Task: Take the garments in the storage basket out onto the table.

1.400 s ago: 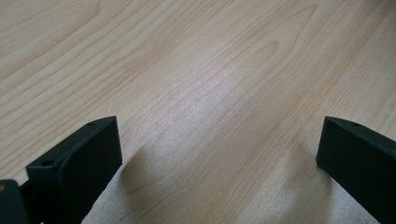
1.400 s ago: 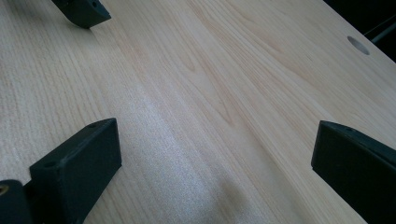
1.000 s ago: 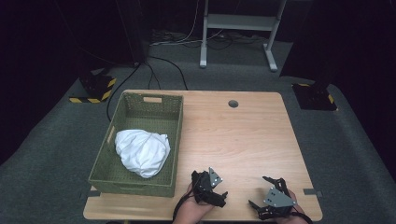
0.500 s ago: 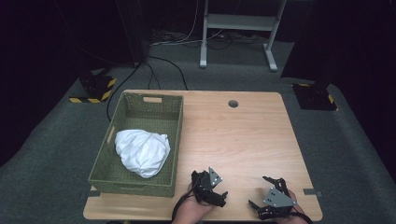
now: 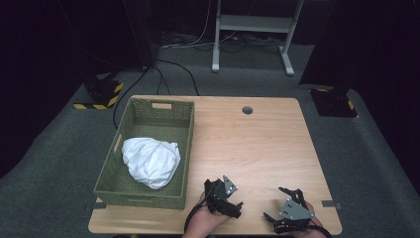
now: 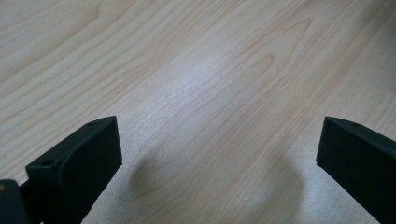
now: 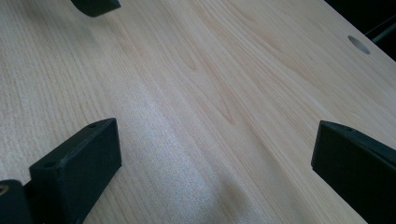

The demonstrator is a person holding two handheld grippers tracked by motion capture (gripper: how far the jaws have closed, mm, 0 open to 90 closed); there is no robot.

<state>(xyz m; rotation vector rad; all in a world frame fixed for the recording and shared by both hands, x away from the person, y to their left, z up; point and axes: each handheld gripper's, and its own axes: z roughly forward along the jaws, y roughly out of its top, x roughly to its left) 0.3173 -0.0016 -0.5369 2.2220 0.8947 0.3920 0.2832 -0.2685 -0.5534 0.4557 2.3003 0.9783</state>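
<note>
Near the front edge of the wooden table, a hand holds my left gripper, black with a grey plate on top. Its jaws stand wide apart over bare wood, and in the left gripper view my left gripper has nothing between them. To its right, my right gripper is open too. In the right gripper view my right gripper frames bare wood, with a black part of the left gripper at the top left.
A green woven basket on the table's left side holds a bundled white cloth. A round cable hole sits near the far edge and also appears as the cable hole. Beyond the table are dark floor, cables and a metal stand.
</note>
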